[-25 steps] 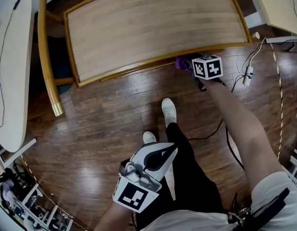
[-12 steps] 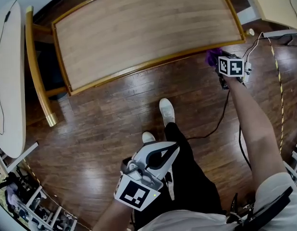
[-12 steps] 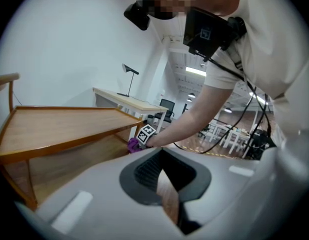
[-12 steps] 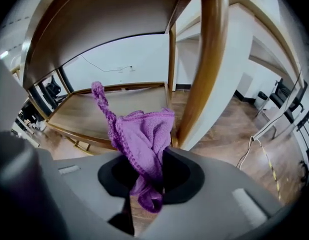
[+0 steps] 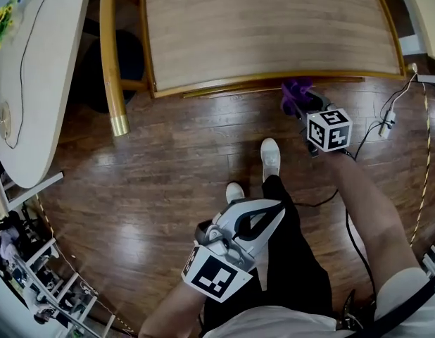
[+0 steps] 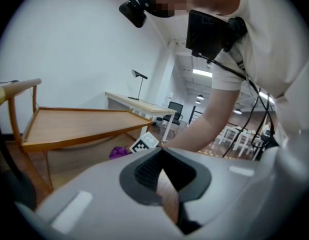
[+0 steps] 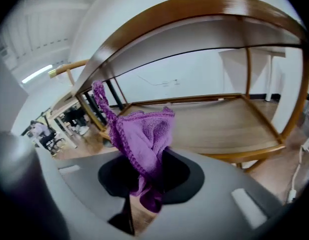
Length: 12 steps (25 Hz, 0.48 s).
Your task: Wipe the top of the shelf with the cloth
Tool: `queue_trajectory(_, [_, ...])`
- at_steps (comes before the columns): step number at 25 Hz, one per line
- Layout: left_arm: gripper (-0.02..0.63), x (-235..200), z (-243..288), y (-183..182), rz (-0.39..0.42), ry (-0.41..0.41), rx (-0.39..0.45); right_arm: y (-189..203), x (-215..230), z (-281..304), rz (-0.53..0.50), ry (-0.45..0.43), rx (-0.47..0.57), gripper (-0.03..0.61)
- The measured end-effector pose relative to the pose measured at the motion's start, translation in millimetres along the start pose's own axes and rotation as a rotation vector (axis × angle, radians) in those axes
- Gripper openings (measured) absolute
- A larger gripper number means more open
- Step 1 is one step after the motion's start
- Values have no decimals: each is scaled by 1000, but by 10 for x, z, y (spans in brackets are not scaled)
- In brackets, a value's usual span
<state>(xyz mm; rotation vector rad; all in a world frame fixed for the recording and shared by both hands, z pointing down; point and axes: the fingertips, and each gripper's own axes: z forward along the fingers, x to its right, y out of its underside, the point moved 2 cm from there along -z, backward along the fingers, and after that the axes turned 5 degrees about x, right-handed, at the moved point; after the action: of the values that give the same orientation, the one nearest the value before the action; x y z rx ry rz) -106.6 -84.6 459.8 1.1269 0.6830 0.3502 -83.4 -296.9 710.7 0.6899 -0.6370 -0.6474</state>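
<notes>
Shelf (image 5: 274, 34) far edge beyond the head view's top.

Shelf (image 5: 274, 34) top: pale wood, straight grain, satin finish. Its rim (image 5: 274, 79) is darker amber wood under glossy varnish, and we see it catch light in the right gripper view. Floor (image 5: 154, 182): dark wood planks, polished, with bright reflections. Cloth (image 7: 142, 134): purple knit, coarse stitch, matt, fuzzy at the edges. Left gripper (image 6: 164, 176) and right gripper (image 7: 144, 181): smooth matt light-grey plastic. Their pads (image 6: 144, 171) are black, and we make out fine ribbing on the left one. Marker cube (image 5: 329, 129): matt white faces, black print. Table (image 5: 34, 83): smooth pale top, low sheen.
</notes>
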Motion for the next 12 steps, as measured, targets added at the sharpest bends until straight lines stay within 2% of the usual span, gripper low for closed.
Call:
queue_trajectory(6, [18, -45, -532, 156, -8, -109, 3, 238, -1724, 824, -132, -296, -47, 98])
queue_trajectory(9, [18, -61, -816, 288, -26, -150, -31, 312, -2233, 1137, -192, -358, -62, 98])
queue_trajectory(12, [18, -87, -1014, 400, -33, -189, -57, 369, -2413, 1387, -246, -365, -86, 98])
